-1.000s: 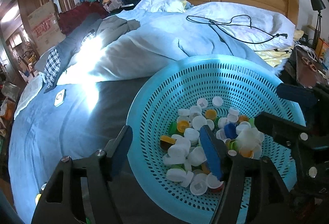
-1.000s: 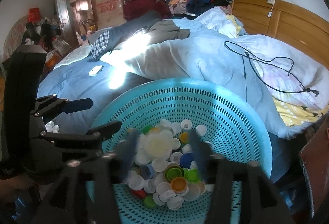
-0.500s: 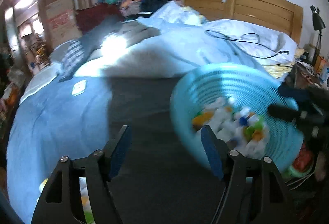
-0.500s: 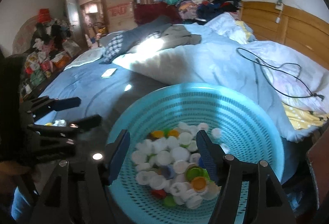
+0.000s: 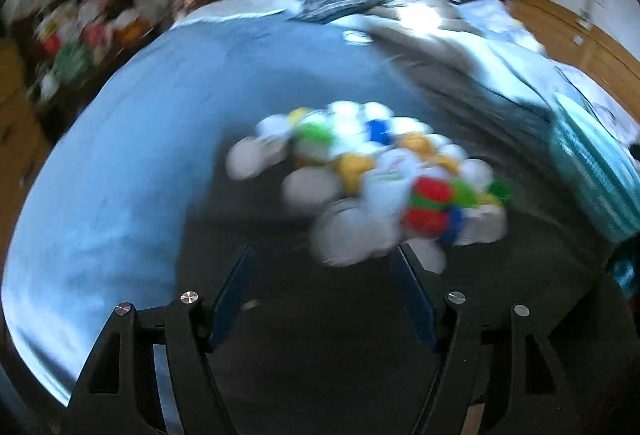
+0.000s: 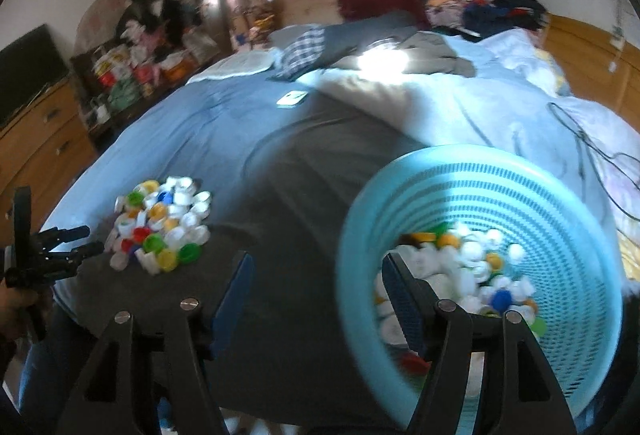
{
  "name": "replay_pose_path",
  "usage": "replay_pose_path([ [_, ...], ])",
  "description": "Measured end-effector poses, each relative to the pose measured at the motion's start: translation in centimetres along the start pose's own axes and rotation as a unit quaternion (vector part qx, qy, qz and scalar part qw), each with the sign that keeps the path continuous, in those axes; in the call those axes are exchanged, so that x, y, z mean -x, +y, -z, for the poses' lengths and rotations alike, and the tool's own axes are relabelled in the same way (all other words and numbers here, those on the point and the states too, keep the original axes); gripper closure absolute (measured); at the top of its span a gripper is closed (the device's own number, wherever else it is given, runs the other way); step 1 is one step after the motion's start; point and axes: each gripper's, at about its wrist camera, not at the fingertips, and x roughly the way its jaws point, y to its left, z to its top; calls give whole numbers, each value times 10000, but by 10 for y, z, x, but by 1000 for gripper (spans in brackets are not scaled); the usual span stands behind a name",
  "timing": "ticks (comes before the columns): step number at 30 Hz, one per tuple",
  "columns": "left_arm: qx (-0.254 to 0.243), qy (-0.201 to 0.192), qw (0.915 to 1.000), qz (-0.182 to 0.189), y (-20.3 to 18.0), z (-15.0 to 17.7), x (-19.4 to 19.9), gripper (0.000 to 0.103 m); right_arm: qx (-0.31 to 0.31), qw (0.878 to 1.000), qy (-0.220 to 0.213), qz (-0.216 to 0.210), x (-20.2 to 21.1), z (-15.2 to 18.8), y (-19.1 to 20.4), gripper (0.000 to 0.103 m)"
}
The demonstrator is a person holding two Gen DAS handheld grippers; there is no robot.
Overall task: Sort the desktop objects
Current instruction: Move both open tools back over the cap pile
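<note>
A pile of coloured and white bottle caps [image 5: 372, 179] lies on the dark cloth on the bed; it also shows in the right wrist view [image 6: 160, 227]. My left gripper [image 5: 324, 275] is open and empty just short of the pile; it appears at the left edge of the right wrist view [image 6: 80, 241]. A turquoise perforated basket [image 6: 560, 203] holding more caps [image 6: 472, 267] sits at the right; its rim shows in the left wrist view [image 5: 592, 163]. My right gripper [image 6: 316, 283] is open and empty, its right finger in front of the basket's near rim.
A white phone [image 6: 293, 98] lies on the blue sheet. A rumpled duvet [image 6: 460, 103] and a black cable [image 6: 588, 143] lie behind the basket. Clothes are piled at the headboard [image 6: 480, 3]. A wooden dresser [image 6: 36, 139] stands left of the bed.
Both grippers have swung left, away from the basket. The left gripper now faces the loose pile of caps. The basket has shifted to the right side of both views.
</note>
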Motion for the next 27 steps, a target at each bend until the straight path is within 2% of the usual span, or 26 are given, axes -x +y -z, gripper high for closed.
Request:
replay_pose_path([
  [3,168,-37,9999,-10,5,-2,-6,38,149,9998,98,-81,-6,2,19,31],
  [7,-85,55,9998,188,-1,-7,-21,38,314,9992,240,-110,-14,0,39,31],
  [12,297,-10,9984,480,13,-7,-29,38,629,9975,281,-120,-17,-15,64,31],
  [15,333,-23,9976,612,16,-5,-29,39,719,9970,267,-140,-19,-22,80,31],
  [16,296,-16,9972,688,15,-4,-29,43,723,9970,256,-145,-19,-23,84,31],
  [17,241,-37,9971,721,13,-4,-29,53,717,9970,240,-157,-20,-24,89,31],
  [19,223,-49,9958,886,13,-4,-29,66,728,9969,253,-186,-23,-24,98,31],
  [20,217,-72,9954,930,13,-5,-29,68,762,9964,293,-211,-26,-23,104,31],
  [25,354,-153,9937,1049,18,-7,-30,68,998,9933,459,-349,-37,-20,130,34],
  [27,463,-155,9923,1137,22,-8,-35,63,1053,9926,472,-377,-41,-21,139,34],
])
